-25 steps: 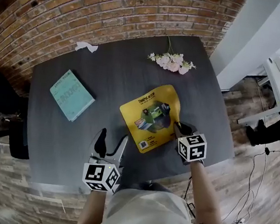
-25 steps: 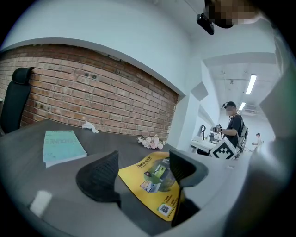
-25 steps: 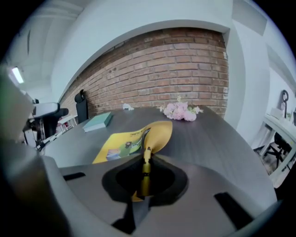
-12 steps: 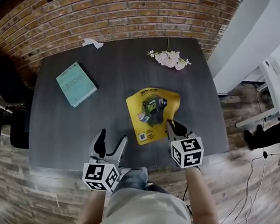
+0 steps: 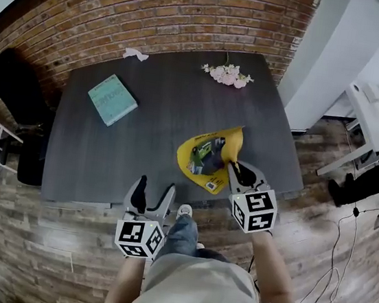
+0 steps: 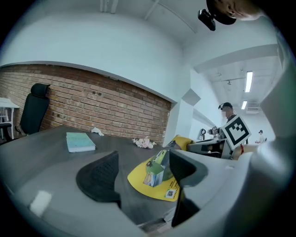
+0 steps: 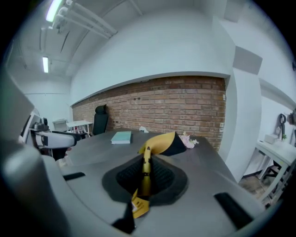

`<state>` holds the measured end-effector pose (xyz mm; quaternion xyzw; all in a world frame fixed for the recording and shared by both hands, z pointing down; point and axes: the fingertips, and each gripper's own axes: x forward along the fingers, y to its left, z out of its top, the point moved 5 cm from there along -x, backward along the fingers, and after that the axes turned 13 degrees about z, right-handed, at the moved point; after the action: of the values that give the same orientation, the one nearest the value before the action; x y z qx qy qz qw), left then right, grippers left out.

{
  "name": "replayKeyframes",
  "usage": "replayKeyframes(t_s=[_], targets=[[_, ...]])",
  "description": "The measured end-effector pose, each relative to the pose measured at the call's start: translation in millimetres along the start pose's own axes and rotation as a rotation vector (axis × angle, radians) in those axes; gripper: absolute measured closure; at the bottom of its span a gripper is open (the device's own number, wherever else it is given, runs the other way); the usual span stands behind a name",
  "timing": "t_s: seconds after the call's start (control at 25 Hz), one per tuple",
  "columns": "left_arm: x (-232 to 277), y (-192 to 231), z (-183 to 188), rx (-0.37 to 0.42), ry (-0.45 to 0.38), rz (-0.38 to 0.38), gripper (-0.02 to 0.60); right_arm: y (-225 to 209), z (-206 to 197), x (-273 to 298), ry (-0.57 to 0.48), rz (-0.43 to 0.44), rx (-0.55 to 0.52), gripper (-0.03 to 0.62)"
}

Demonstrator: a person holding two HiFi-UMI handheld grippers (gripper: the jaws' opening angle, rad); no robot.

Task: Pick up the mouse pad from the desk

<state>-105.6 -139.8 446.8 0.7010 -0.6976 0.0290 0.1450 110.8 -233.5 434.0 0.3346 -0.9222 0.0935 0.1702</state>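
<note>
The yellow mouse pad [image 5: 208, 158] with printed pictures hangs bent near the dark desk's [image 5: 105, 157] front edge, its right side raised. My right gripper [image 5: 232, 168] is shut on that edge. In the right gripper view the mouse pad [image 7: 159, 142] stands on edge between the black pads and curls over, showing its black underside. My left gripper [image 5: 152, 194] hovers over the front edge of the desk, open and holding nothing. In the left gripper view the mouse pad [image 6: 155, 178] shows beyond the parted jaws of the left gripper [image 6: 141, 178], and the right gripper's marker cube [image 6: 237, 131] is at the right.
A teal book [image 5: 112, 99] lies at the desk's back left. A crumpled white paper [image 5: 135, 54] and pink flowers [image 5: 227, 75] lie along the far edge by the brick wall. A black chair [image 5: 17, 90] stands left of the desk. A white column rises at the right.
The right gripper has risen and pulled back, lifting the mouse pad's right side so that it bends off the desk. The left gripper has drawn back to the desk's front edge, still open.
</note>
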Motion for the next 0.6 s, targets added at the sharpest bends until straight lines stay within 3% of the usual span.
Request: replayKeyframes(t_s=[0.6], targets=[[-84.6,-40.9,-15.9,0.028,-0.048,0.005,0.249,50.6,-8.1,-118.5,-0.14,-0.033,-0.026,0.571]])
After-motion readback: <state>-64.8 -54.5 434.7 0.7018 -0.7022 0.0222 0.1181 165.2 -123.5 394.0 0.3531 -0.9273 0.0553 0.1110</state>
